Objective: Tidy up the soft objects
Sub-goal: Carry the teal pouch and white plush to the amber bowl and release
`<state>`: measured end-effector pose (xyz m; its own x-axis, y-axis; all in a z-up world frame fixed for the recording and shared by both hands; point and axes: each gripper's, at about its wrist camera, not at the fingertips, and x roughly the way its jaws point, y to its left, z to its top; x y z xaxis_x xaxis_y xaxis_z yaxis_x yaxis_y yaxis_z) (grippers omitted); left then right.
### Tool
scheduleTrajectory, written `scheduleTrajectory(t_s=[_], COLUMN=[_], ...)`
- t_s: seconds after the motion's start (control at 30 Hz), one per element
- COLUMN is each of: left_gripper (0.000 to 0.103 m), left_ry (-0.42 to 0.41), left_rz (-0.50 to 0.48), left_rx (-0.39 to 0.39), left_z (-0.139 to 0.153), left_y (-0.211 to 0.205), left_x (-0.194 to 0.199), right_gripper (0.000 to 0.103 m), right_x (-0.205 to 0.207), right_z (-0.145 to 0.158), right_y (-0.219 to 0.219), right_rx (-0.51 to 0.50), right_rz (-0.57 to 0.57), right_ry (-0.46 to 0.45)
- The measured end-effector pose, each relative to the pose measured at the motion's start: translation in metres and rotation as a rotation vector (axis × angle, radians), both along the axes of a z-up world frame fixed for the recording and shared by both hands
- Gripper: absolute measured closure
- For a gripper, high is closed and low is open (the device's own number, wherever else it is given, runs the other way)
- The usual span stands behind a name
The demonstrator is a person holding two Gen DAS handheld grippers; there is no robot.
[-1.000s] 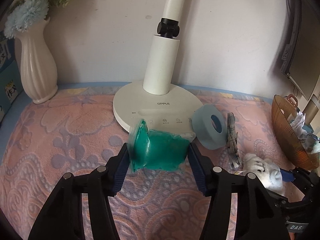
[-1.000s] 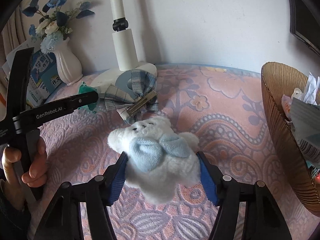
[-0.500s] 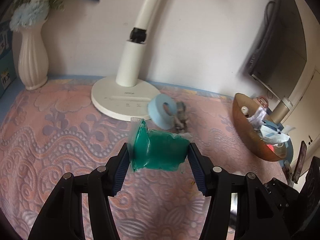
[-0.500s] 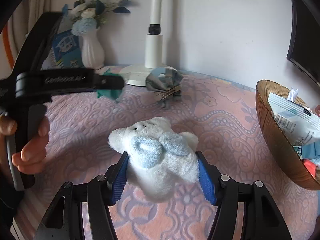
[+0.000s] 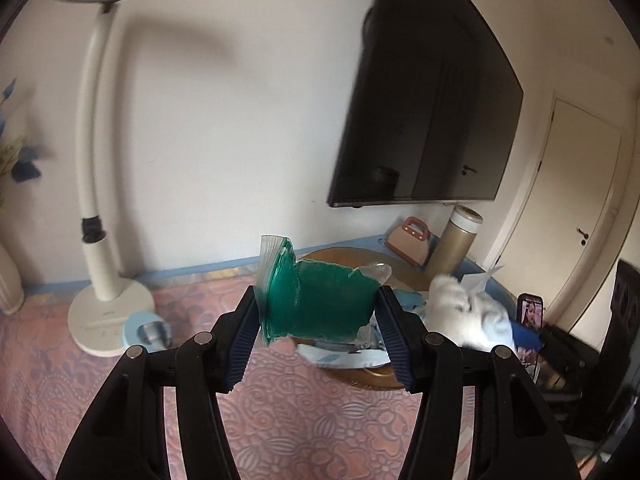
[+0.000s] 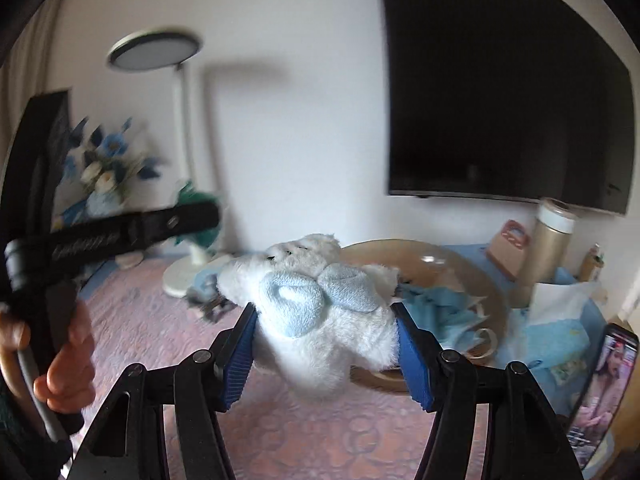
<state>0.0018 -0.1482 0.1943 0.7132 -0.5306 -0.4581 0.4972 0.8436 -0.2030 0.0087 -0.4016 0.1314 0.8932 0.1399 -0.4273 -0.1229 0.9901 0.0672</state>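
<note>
The left gripper [image 5: 318, 322] is holding a green gel pouch [image 5: 320, 300] in the air, its blue-padded fingers [image 5: 244, 332] partly closed and pressing on both ends of the pouch, whose clear crimped edge is sticking up past the left pad. Behind and below the pouch, a brown bowl [image 5: 360, 378] is sitting on the pink patterned cloth covering the tabletop [image 5: 280, 420], with pale blue packets inside it.

The right gripper [image 6: 326, 344] is gripping a white plush toy [image 6: 320, 320] with a light blue bow — the fingers [image 6: 412, 364] are closed about halfway, squeezing into the fur on either side. The toy is lifted clear of the cloth and hanging in front of the bowl [image 6: 472, 268], close to its near rim. In the left wrist view the same toy [image 5: 460, 308] is appearing as a blur at the right, over the far side of the bowl.

In the right wrist view a hand [image 6: 68, 356] is grasping the handle of the left gripper [image 6: 192, 216] at the left edge, with the green pouch [image 6: 200, 200] showing just beyond its tip.

A white desk lamp [image 5: 108, 304] is standing at the back left — a pale blue roll of tape [image 5: 136, 326] is lying just in front of its base. A dark television [image 5: 428, 120] is hanging on the wall, and a gold flask [image 5: 454, 244] is standing behind the bowl.
</note>
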Motion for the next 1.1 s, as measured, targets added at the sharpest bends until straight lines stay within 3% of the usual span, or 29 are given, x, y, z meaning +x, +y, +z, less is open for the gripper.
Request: scheduleTrajectory(t_s=[0.1,0.23,0.37,0.47,0.57,0.63,0.7,0.77,0.93,1.1], left_gripper=[0.048,0.048,0.048,0.042,0.039,0.039,0.035,0.022,0.021,0.021], left_ry=[-0.022,0.025,0.046,0.052,0.103,0.103,0.114,0.113,0.041,0.016], left_rz=[-0.048,-0.137,-0.191,-0.175,-0.168,-0.155,-0.191,-0.222,-0.223,-0.15], left_rx=[0.059,0.057,0.061,0.151,0.216,0.23,0.191,0.158,0.138,0.043], left_z=[-0.009,-0.036,-0.059,-0.077,-0.102,-0.108,-0.103,-0.094,-0.065,-0.041], left_y=[-0.047,-0.087,-0.111,-0.13,-0.138,-0.137,-0.133,-0.13,-0.113,-0.059], left_x=[0.001,0.008,0.012,0.024,0.04,0.042,0.037,0.031,0.015,-0.001], right_gripper=[0.041,0.041,0.039,0.026,0.025,0.025,0.025,0.025,0.025,0.021], right_x=[0.021,0.038,0.051,0.071,0.087,0.083,0.074,0.066,0.047,0.028], right_z=[0.002,-0.007,-0.016,-0.031,-0.05,-0.055,-0.054,-0.049,-0.025,0.001], right_y=[-0.053,-0.091,-0.1,-0.106,-0.113,-0.117,-0.119,-0.12,-0.113,-0.078], right_rx=[0.075,0.123,0.113,0.143,0.203,0.219,0.209,0.208,0.196,0.155], right_rz=[-0.155,-0.205,-0.216,-0.212,-0.151,-0.147,-0.157,-0.163,-0.166,-0.11], right_ry=[0.073,0.121,0.127,0.172,0.281,0.291,0.272,0.249,0.175,0.112])
